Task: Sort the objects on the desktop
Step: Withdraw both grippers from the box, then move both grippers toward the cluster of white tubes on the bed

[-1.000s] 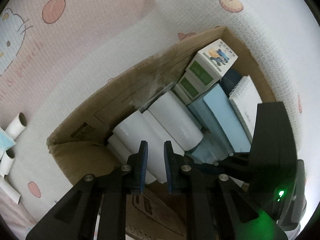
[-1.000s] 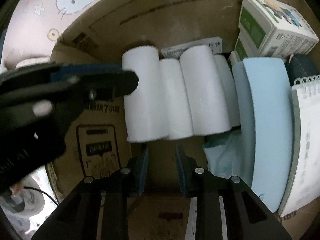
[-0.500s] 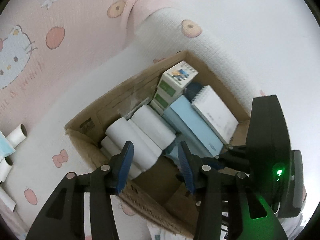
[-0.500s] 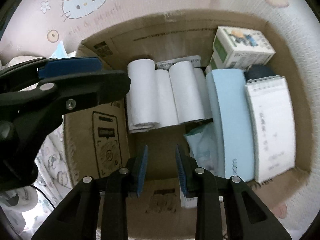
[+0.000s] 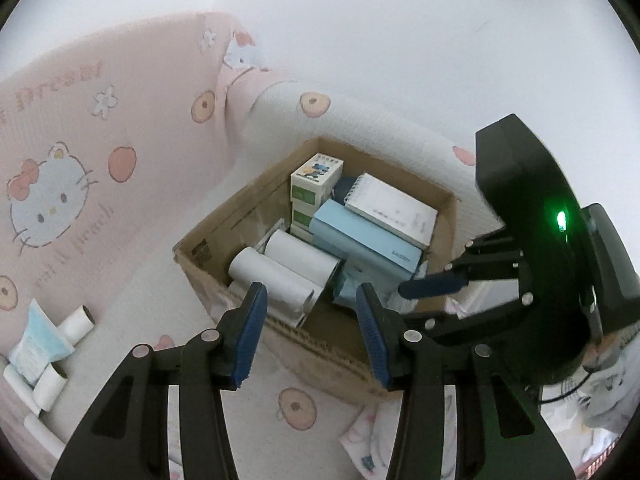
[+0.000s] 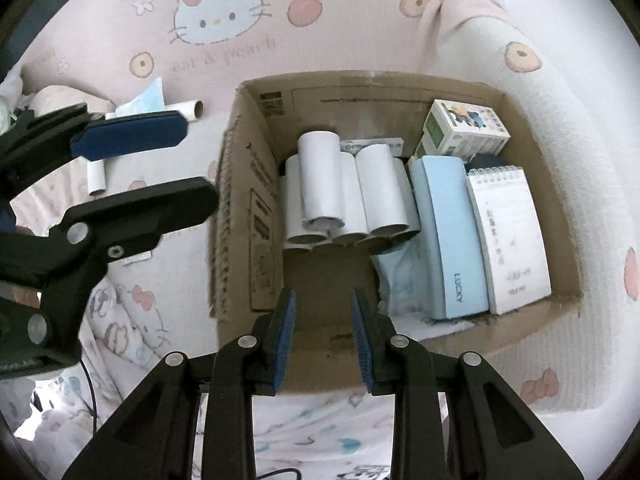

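A cardboard box on the pink cartoon sheet holds several white paper rolls, a light blue case, a spiral notepad, small white-and-green cartons and a pale blue packet. My left gripper hovers open above the box's near corner with nothing between its fingers; in the right wrist view the left gripper sits left of the box. My right gripper hangs over the box's near wall, jaws a narrow gap apart and empty.
Outside the box, loose white rolls and a blue packet lie on the sheet at the lower left. In the right wrist view, a roll, a second roll and a dark cable lie left of the box.
Both grippers have lifted up and back from the box, so more of it shows. The left jaws went from nearly closed to wide apart. The right jaws kept their narrow gap.
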`<act>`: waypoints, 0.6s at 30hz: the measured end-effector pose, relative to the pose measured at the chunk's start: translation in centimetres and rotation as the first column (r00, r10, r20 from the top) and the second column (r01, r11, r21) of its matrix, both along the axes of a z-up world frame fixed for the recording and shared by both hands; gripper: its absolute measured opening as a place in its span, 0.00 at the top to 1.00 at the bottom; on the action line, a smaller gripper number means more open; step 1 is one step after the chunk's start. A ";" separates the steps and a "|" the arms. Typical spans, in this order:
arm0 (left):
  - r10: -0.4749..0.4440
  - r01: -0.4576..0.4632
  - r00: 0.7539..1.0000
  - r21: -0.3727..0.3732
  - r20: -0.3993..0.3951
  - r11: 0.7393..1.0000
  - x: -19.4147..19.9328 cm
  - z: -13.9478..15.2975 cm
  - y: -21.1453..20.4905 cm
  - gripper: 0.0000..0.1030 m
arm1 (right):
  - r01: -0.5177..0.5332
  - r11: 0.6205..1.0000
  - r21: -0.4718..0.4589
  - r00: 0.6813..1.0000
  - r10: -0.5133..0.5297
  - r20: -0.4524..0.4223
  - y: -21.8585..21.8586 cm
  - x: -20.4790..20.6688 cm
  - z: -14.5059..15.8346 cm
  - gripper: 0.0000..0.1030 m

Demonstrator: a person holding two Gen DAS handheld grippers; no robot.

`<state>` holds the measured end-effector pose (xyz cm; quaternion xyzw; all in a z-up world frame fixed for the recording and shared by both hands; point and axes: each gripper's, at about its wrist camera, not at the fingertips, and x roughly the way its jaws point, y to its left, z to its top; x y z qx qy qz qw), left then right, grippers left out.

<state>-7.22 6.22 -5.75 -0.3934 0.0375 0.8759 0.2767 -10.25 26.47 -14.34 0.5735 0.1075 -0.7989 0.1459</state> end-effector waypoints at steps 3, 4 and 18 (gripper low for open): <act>0.015 -0.014 1.000 0.029 -0.026 0.999 1.7 -0.8 -1.5 0.51 | 0.021 1.000 -0.023 0.997 -0.023 -0.075 -0.3 1.3 0.2 0.76; 0.021 -0.020 0.999 0.032 -0.027 0.999 2.4 -1.2 -2.1 0.51 | 0.025 0.999 -0.048 0.994 -0.030 -0.102 -0.3 1.9 0.5 0.76; 0.213 -0.216 0.973 0.022 0.083 0.976 6.5 -9.6 -10.9 0.51 | -0.174 0.976 -0.132 0.941 0.125 -0.314 -6.9 6.0 3.5 0.71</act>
